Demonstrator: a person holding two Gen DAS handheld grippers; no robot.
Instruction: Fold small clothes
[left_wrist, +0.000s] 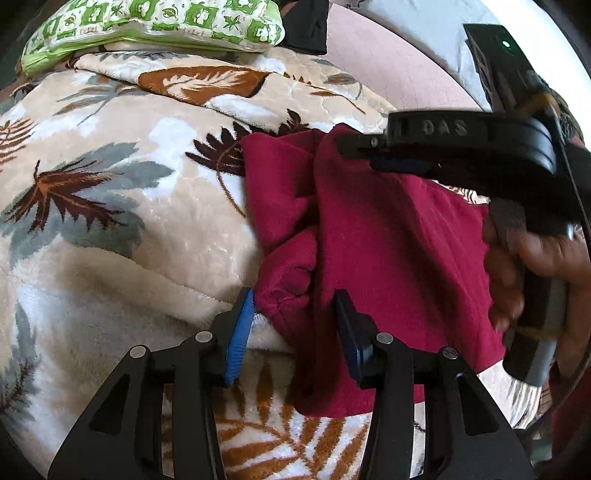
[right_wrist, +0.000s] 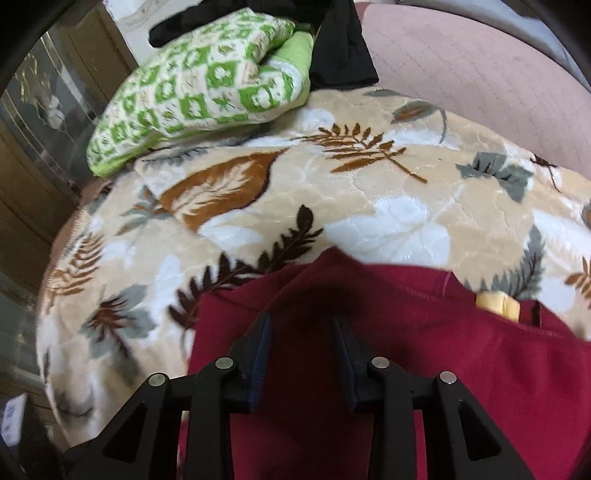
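A dark red small garment (left_wrist: 388, 236) lies bunched on a leaf-patterned blanket (left_wrist: 122, 229). In the left wrist view my left gripper (left_wrist: 295, 306) is open, its jaws standing on either side of a bunched fold at the garment's near edge. The right gripper (left_wrist: 354, 147) reaches in from the right over the garment's far edge, held by a hand (left_wrist: 532, 266). In the right wrist view the right gripper (right_wrist: 301, 325) is open just above the red garment (right_wrist: 406, 369), with cloth below the gap. A yellow tag (right_wrist: 496, 304) shows at the garment's far right edge.
A green-and-white patterned pillow (right_wrist: 199, 88) lies at the blanket's far left, with black clothing (right_wrist: 340, 48) behind it. Pink bedding (right_wrist: 480, 74) lies beyond the blanket (right_wrist: 369, 192). A wooden cabinet (right_wrist: 33, 155) stands at the left.
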